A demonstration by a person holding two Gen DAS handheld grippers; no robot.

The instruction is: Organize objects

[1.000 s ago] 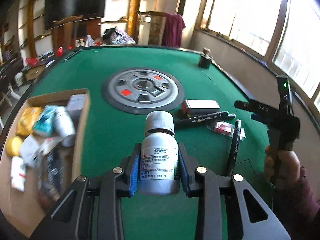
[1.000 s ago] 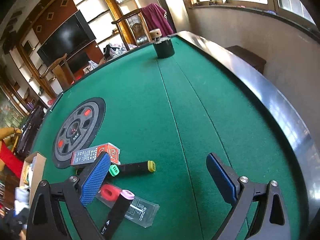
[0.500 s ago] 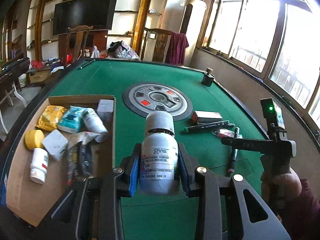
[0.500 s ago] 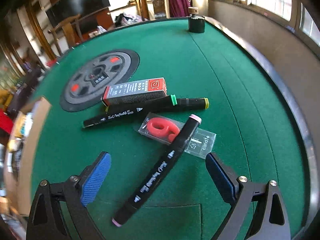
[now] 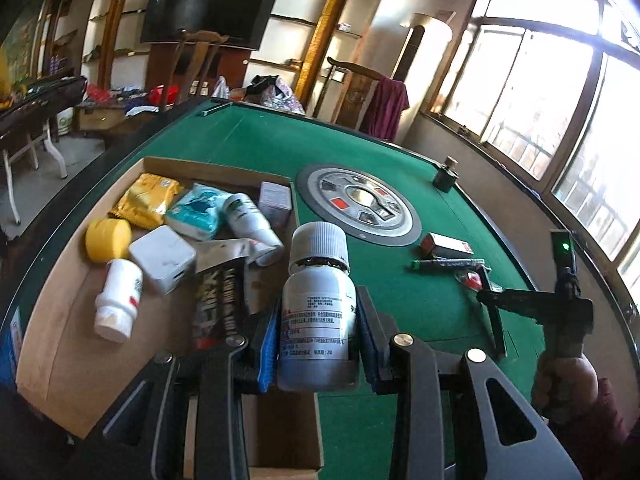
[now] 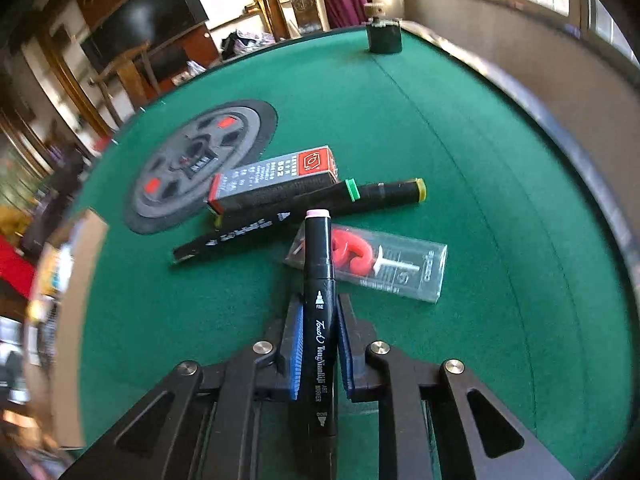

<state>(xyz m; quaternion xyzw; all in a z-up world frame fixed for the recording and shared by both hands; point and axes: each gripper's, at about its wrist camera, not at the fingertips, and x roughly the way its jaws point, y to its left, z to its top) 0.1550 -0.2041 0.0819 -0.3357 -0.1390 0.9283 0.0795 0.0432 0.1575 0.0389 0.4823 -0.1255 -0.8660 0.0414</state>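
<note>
**Two grips, one box to fill**

Our left gripper (image 5: 318,334) is clamped on the white bottle (image 5: 318,304), upright above the near right corner of the cardboard box (image 5: 60,344). We should lower it into the bare patch at 6 o'clock before letting go, clear of the black pouch (image 5: 218,304) at 9 o'clock. Our right gripper (image 6: 318,344) is closed around the pink-capped marker (image 6: 319,280), whose tip overlaps the candle packet (image 6: 384,264) at 1 o'clock; lift straight up so the packet stays put.
</note>
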